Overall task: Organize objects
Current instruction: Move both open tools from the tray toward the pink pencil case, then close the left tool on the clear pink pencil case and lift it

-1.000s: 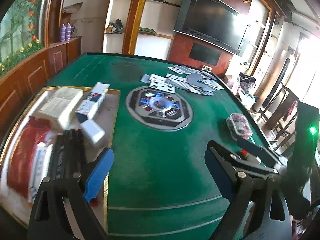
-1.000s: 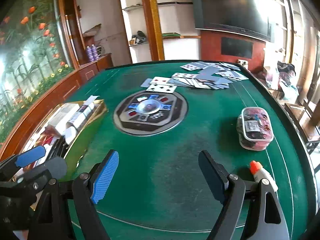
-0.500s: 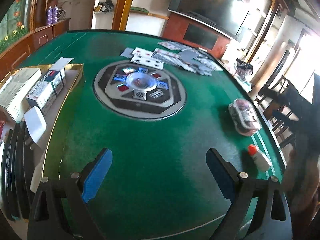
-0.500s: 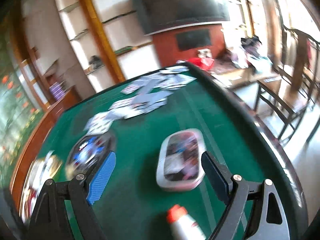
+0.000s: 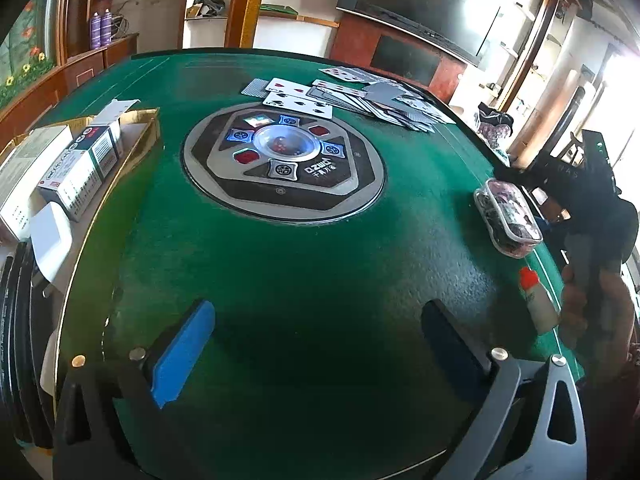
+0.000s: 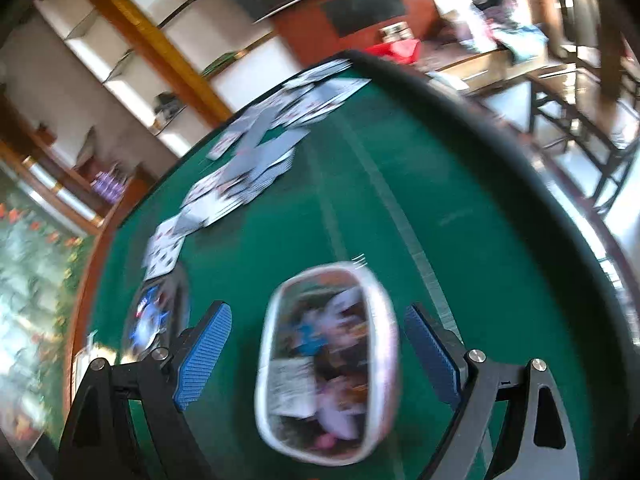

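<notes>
Felt (image 5: pixel 304 272) fills the left view, the left gripper (image 5: pixel 316 344) spread wide over it at the bottom, tub (image 5: pixel 508 216) at right; in the blurred right view the right gripper (image 6: pixel 316 352) gapes around the tub (image 6: pixel 328 360), lower centre

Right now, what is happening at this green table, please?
A person holding a gripper in each hand is tidying a green card table. The right gripper is open and straddles a clear lidded plastic container full of small items; its pads do not touch it yet. The left gripper is open and holds nothing, over bare felt. A small white bottle with an orange cap stands near the container, playing cards lie spread at the far side, and a gold-edged tray holds boxes at the left.
</notes>
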A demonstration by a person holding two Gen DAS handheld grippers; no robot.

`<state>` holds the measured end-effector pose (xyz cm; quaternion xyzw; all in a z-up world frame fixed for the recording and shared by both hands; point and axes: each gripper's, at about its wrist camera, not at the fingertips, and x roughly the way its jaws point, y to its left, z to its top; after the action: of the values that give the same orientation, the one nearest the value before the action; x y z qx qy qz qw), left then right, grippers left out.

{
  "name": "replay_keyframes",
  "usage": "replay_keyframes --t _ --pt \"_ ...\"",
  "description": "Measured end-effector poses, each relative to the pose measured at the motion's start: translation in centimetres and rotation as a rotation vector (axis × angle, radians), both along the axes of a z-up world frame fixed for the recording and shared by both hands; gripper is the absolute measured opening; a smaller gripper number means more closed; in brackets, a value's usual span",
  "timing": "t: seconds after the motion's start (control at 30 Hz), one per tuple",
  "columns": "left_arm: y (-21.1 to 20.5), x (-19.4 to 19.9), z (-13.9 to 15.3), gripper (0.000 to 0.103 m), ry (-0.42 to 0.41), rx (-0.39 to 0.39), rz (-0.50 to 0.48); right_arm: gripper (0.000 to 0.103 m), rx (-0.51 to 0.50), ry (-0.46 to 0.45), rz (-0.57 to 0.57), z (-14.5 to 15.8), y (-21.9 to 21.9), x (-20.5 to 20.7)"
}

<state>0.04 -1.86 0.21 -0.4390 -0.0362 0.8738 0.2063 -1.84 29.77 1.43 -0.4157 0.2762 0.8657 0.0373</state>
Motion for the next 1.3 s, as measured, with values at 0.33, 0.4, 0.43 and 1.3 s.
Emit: replay_keyframes --t 0.33,0.4,0.43,1.3 --pt "-0.3 0.1 0.0 0.102 0.000 0.034 0.003 0.092 0.085 0.023 0.297 0.1 -7.3 0.1" --pt "-0.4 0.0 0.0 0.102 0.000 0.040 0.002 0.092 0.071 0.050 0.346 0.6 -8.3 0.8" --pt "-0.4 0.0 0.0 0.102 -0.001 0.042 0.002 0.092 0.070 0.062 0.350 0.8 -8.3 1.0" --pt "7.3 -0.1 2.5 0.103 0.015 -0.065 -0.065 0.093 -0.030 0.174 -0.046 3.3 -0.1 8.0"
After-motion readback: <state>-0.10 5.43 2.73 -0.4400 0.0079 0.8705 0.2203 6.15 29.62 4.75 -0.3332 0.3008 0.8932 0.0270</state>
